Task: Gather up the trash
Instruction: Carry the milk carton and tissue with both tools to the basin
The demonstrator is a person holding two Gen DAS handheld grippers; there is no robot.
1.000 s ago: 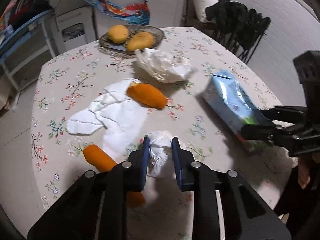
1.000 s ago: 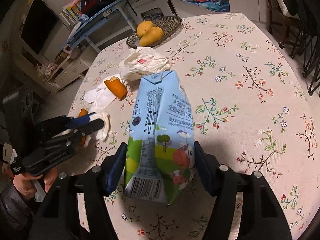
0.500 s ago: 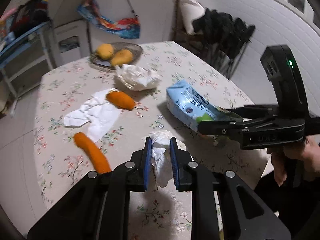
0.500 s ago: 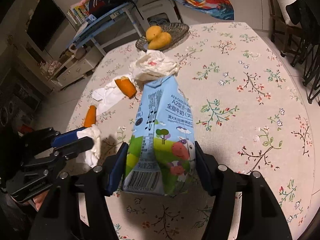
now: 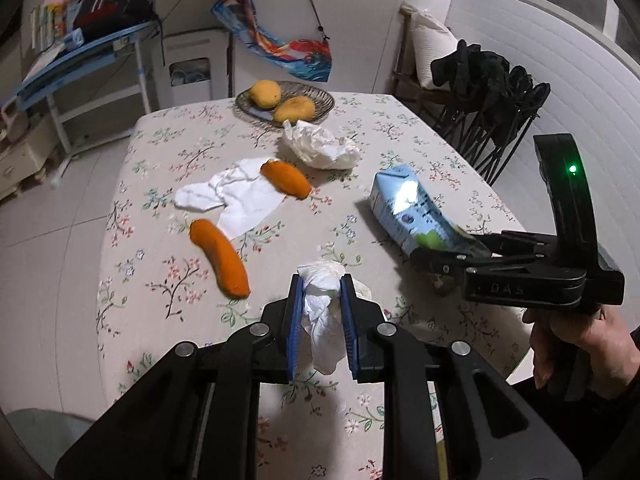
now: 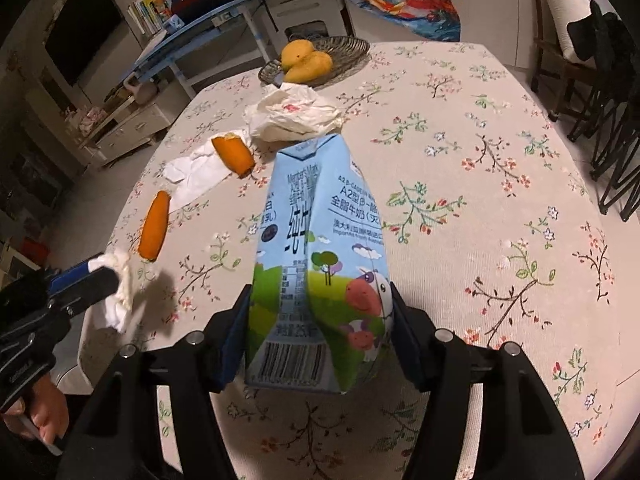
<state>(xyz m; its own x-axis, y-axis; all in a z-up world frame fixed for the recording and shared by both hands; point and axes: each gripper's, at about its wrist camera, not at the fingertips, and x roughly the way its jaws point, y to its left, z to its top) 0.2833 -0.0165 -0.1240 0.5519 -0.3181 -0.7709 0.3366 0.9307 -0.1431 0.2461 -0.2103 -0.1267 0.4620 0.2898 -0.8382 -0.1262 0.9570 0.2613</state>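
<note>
The left gripper [image 5: 322,308] clamps a crumpled tissue [image 5: 320,312] between its pads — the right gripper [image 6: 318,320] squeezes the milk carton [image 6: 320,256], raised above the table [image 6: 480,160].

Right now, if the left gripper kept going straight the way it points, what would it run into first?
The left gripper, shut on the crumpled tissue, points along the table. Most likely it would meet the tablecloth first, then the white paper wad near the fruit basket; depth is unclear.

Round table with floral tablecloth [image 5: 168,152]; blue metal shelf [image 5: 80,56] against white wall; pale tiled floor [image 5: 44,216]; dark television [image 6: 84,36]; black folding chairs [image 5: 492,108].
</note>
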